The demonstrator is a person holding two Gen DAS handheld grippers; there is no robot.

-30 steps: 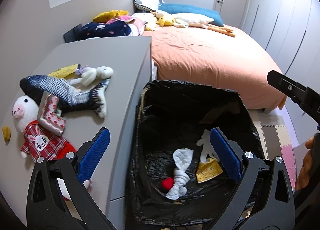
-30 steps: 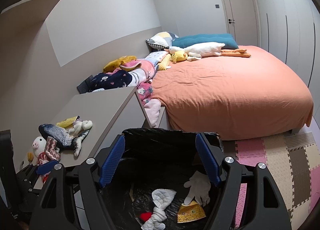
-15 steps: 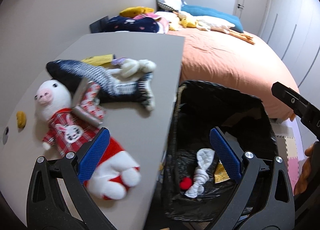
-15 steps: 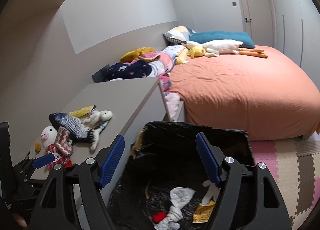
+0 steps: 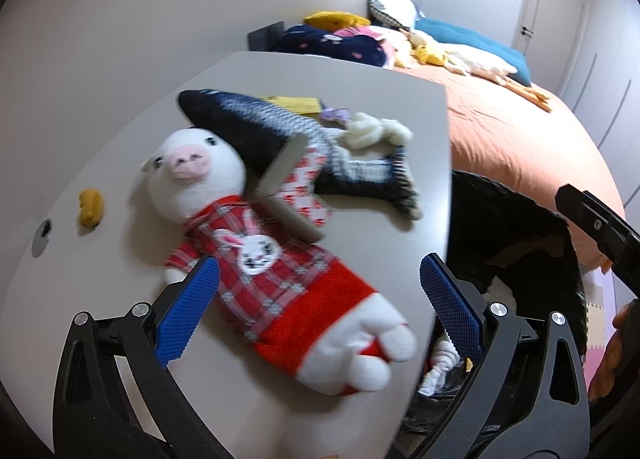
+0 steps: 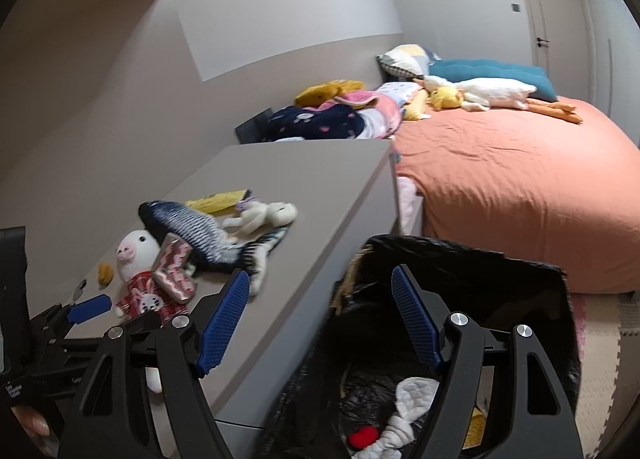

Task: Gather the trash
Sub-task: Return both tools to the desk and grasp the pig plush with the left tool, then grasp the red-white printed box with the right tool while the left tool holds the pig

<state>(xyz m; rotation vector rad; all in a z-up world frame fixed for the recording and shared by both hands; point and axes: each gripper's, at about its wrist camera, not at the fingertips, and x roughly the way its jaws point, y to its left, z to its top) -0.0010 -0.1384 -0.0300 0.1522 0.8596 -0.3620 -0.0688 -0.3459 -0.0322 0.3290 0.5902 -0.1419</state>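
The left claw (image 5: 318, 309) gapes wide and empty above the pig doll (image 5: 256, 247) on the desk (image 5: 120, 187), the bin (image 5: 560, 259) to its right. The right claw (image 6: 320, 325), also wide and empty, hangs over that bin (image 6: 460, 263), trash (image 6: 400, 411) below it.

L gripper (image 5: 318, 309) fills the bottom of its own view, blue-padded fingers (image 5: 186, 309) spread wide w/ nothing between them; it also shows at lower left of the R view. R gripper (image 6: 320, 325) sits bottom-center of its view, likewise wide apart and empty. Its black finger tip pokes in at the right edge of the L view, w/ part of a hand (image 5: 618, 343) below it.
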